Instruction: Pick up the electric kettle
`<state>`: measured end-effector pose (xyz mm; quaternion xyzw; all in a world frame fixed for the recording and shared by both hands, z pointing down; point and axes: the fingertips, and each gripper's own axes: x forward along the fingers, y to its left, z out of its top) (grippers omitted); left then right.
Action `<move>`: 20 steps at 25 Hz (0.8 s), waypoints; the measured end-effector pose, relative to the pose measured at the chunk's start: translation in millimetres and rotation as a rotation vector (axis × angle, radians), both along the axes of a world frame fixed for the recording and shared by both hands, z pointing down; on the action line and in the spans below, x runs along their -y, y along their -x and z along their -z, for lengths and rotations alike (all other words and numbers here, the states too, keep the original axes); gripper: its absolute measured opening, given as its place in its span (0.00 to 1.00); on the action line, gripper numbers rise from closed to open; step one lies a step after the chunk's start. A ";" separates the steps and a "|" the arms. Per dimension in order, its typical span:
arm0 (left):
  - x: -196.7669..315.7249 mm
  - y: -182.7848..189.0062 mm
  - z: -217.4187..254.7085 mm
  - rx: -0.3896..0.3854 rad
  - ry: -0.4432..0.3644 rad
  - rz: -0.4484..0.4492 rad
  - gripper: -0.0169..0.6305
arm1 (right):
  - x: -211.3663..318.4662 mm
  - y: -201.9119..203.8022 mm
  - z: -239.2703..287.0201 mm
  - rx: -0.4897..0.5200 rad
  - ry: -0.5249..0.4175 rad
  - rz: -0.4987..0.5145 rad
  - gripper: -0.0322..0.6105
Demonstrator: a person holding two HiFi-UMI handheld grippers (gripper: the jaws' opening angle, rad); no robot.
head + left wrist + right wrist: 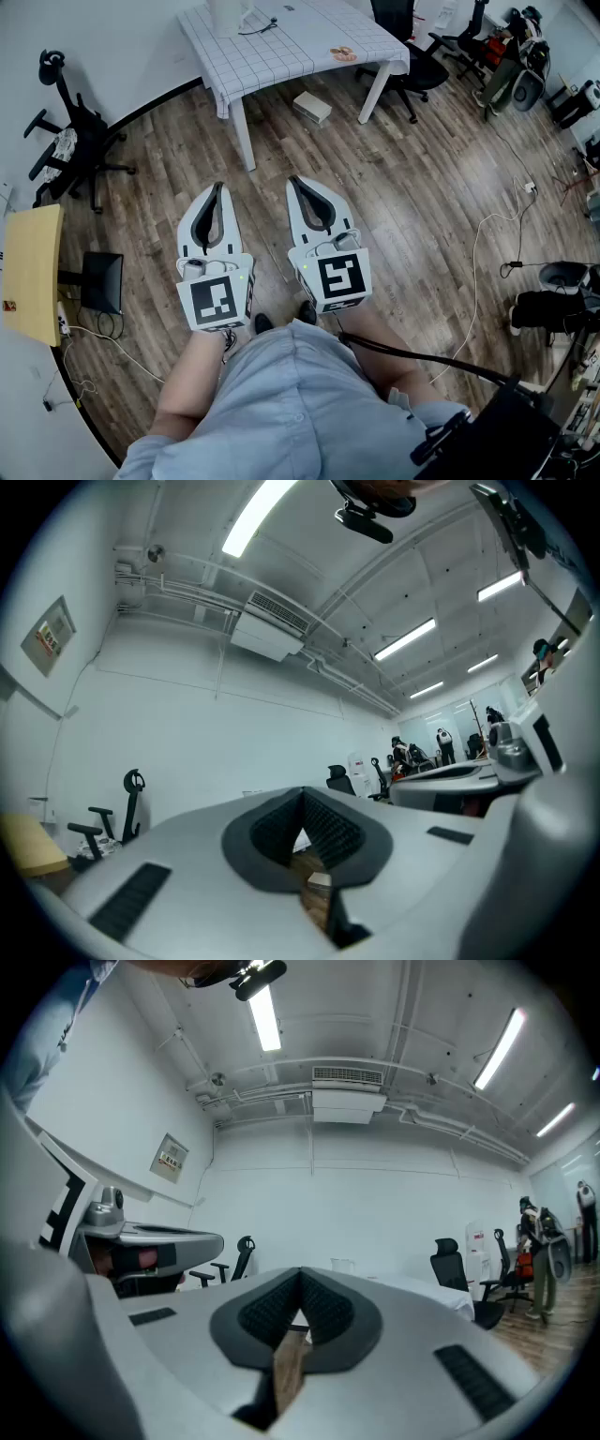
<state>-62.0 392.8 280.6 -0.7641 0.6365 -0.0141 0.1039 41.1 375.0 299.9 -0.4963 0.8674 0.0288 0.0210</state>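
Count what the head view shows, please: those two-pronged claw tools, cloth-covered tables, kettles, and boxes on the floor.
Grippers: 2, left gripper and right gripper
Table: 1
Kettle: 1
Box: 1
Total: 5

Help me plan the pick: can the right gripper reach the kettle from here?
Probably not yet: the right gripper hangs over floor, short of the table bearing the kettle; nothing blocks the way.
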 end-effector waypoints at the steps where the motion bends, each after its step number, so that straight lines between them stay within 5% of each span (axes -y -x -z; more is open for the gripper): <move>1: -0.4 -0.4 -0.8 0.000 0.002 0.001 0.02 | -0.3 -0.3 -1.7 0.001 -0.002 0.002 0.05; 20: 20.8 -47.7 -20.3 -0.012 0.041 0.028 0.02 | 30.2 -48.2 -29.6 0.022 0.053 0.050 0.05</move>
